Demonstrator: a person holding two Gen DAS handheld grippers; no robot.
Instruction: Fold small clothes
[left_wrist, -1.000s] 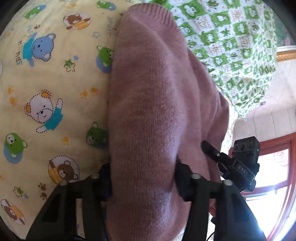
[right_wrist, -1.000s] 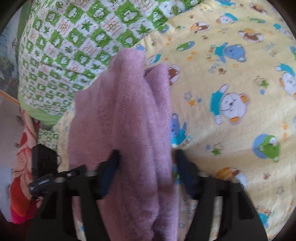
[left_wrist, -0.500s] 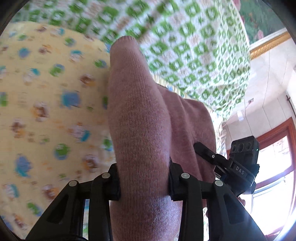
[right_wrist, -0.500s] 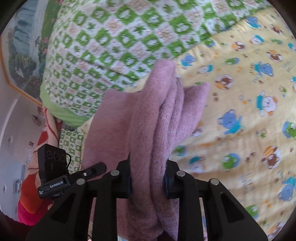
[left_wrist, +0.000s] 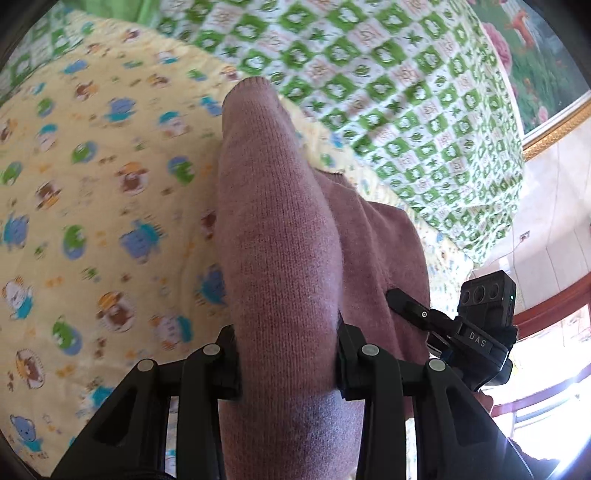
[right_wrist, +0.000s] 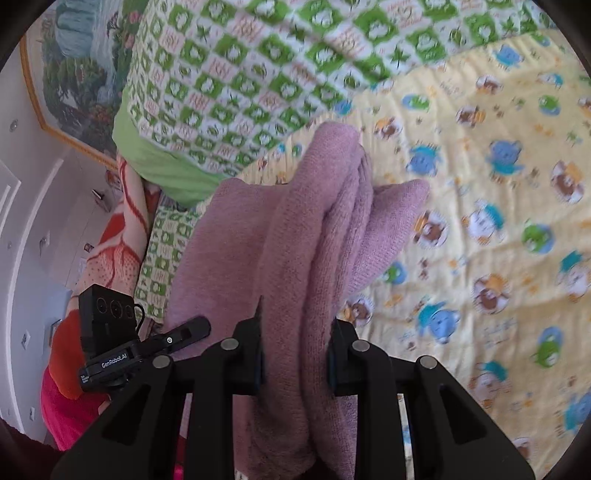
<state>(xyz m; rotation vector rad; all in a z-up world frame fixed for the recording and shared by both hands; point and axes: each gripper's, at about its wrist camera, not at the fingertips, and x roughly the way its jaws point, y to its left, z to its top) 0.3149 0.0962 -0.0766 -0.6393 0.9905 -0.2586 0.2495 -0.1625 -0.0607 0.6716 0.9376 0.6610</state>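
Observation:
A mauve knitted garment (left_wrist: 280, 236) hangs bunched between both grippers above a yellow bear-print bedsheet (left_wrist: 92, 192). My left gripper (left_wrist: 288, 362) is shut on a thick fold of it. My right gripper (right_wrist: 295, 354) is shut on several layers of the same garment (right_wrist: 317, 229). The garment stretches between the two grippers. The right gripper shows at the right of the left wrist view (left_wrist: 454, 332). The left gripper shows at the left of the right wrist view (right_wrist: 147, 347). The fingertips are hidden in the cloth.
A green-and-white checked quilt (left_wrist: 388, 85) lies bunched at the head of the bed, also in the right wrist view (right_wrist: 240, 74). A framed picture (right_wrist: 70, 85) hangs on the wall. A red and orange blanket (right_wrist: 110, 236) lies beside the bed. A red window frame (left_wrist: 546, 310) is at the right.
Both grippers have lifted the garment up off the sheet and tilted toward the quilt. The bed now looks farther away. Both stay shut on the garment.

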